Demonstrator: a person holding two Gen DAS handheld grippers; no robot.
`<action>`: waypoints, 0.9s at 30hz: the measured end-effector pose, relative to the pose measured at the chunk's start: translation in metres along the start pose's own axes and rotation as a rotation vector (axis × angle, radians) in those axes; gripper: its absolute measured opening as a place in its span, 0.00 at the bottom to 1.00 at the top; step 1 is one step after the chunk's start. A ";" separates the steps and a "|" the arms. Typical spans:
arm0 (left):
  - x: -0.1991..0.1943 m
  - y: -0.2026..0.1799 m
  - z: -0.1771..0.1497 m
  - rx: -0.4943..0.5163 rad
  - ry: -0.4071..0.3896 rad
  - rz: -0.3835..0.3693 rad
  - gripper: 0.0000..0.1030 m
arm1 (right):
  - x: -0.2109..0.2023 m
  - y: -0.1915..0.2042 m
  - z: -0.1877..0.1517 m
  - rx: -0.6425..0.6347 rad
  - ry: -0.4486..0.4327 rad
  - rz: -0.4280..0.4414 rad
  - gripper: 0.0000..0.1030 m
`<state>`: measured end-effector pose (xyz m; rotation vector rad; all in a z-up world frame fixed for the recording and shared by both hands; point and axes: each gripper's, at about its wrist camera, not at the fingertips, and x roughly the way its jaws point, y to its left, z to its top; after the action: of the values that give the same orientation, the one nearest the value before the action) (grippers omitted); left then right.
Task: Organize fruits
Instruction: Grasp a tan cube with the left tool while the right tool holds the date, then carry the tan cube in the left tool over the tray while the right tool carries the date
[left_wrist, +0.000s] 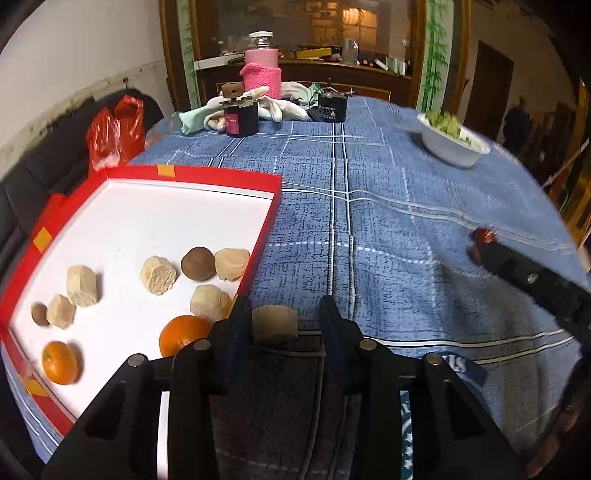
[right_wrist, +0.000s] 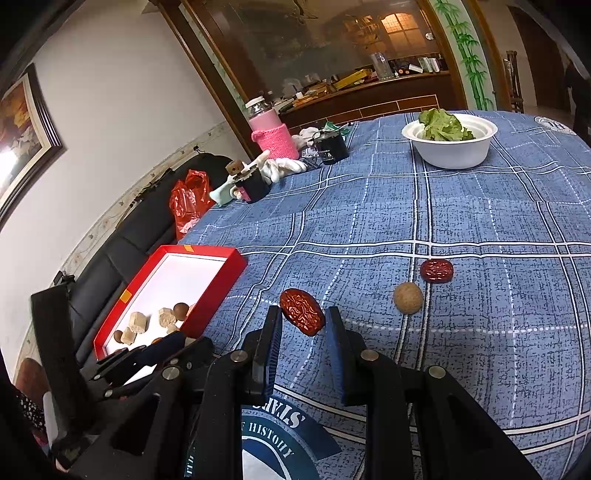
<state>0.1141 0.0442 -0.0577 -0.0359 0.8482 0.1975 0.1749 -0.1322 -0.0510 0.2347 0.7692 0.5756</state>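
My left gripper (left_wrist: 286, 317) has a pale chunk (left_wrist: 275, 322) between its jaws, beside the red box (left_wrist: 229, 173). I can't tell if they squeeze it. My right gripper (right_wrist: 303, 321) pinches a red date (right_wrist: 302, 312). I should lift both slowly over the rim.

Your two wrist cameras look down close along their fingers; both see the red tray (left_wrist: 264, 236) (right_wrist: 218, 280).

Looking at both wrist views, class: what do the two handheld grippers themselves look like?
Both the left gripper and the right gripper are matte black, angular frames with cut-out slots and round silver bolt heads. Each ends in two flat jaws with dark blue ribbed pads. No cables or sleeves show.
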 end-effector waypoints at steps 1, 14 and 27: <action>0.001 -0.003 0.001 0.014 0.000 0.013 0.35 | 0.000 0.000 0.000 0.000 0.000 0.002 0.24; 0.007 -0.007 0.002 0.074 0.021 0.030 0.42 | -0.001 0.002 0.000 -0.007 0.001 0.012 0.24; -0.013 -0.012 -0.004 0.077 -0.030 -0.025 0.23 | -0.003 0.002 -0.001 -0.005 -0.004 0.017 0.24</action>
<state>0.1055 0.0303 -0.0513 0.0286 0.8246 0.1410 0.1719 -0.1325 -0.0492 0.2378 0.7622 0.5932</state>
